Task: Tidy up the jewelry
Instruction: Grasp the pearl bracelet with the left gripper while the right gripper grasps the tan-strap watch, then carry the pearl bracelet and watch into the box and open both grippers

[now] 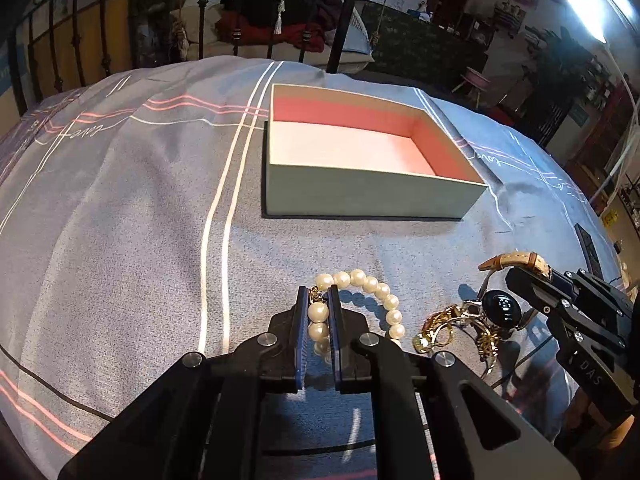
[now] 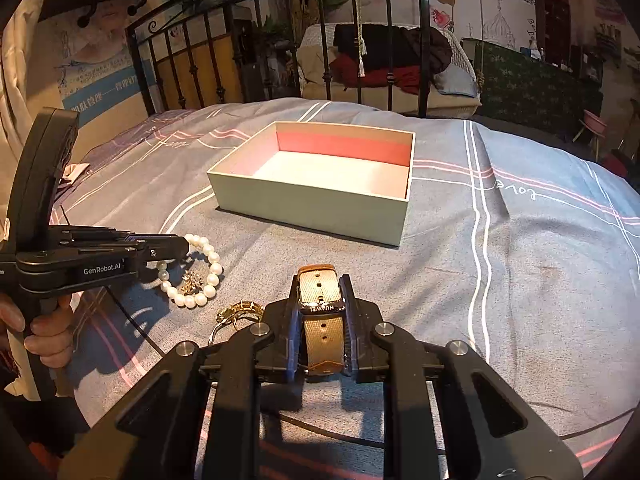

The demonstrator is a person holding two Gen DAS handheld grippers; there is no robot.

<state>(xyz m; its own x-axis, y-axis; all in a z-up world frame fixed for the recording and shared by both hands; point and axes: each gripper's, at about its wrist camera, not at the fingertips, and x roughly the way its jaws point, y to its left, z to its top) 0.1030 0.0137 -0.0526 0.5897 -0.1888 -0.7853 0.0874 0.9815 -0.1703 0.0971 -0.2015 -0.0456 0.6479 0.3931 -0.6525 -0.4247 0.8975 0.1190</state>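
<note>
A pearl bracelet (image 1: pixel 372 286) lies on the bed, and my left gripper (image 1: pixel 319 296) is shut on its near side, pearls pinched between the pads. In the right wrist view the same bracelet (image 2: pixel 206 276) sits beside that left gripper (image 2: pixel 182 246). My right gripper (image 2: pixel 323 280) is shut on a watch with a tan strap (image 2: pixel 322 292); its black dial (image 1: pixel 502 307) and strap (image 1: pixel 516 262) show in the left wrist view under the right gripper (image 1: pixel 516 276). Gold jewelry (image 1: pixel 448 326) lies between bracelet and watch, also seen as a gold piece (image 2: pixel 240 310). An open box with a pink inside (image 1: pixel 372 196) (image 2: pixel 308 208) stands beyond.
The bed cover (image 1: pixel 120 220) is grey with white and pink stripes. A black metal bed frame (image 2: pixel 200 60) rises at the far end, with piled clothes (image 2: pixel 392 56) behind it. A person's hand (image 2: pixel 44 328) holds the left gripper's handle. A dark flat object (image 1: pixel 588 248) lies at the bed's right edge.
</note>
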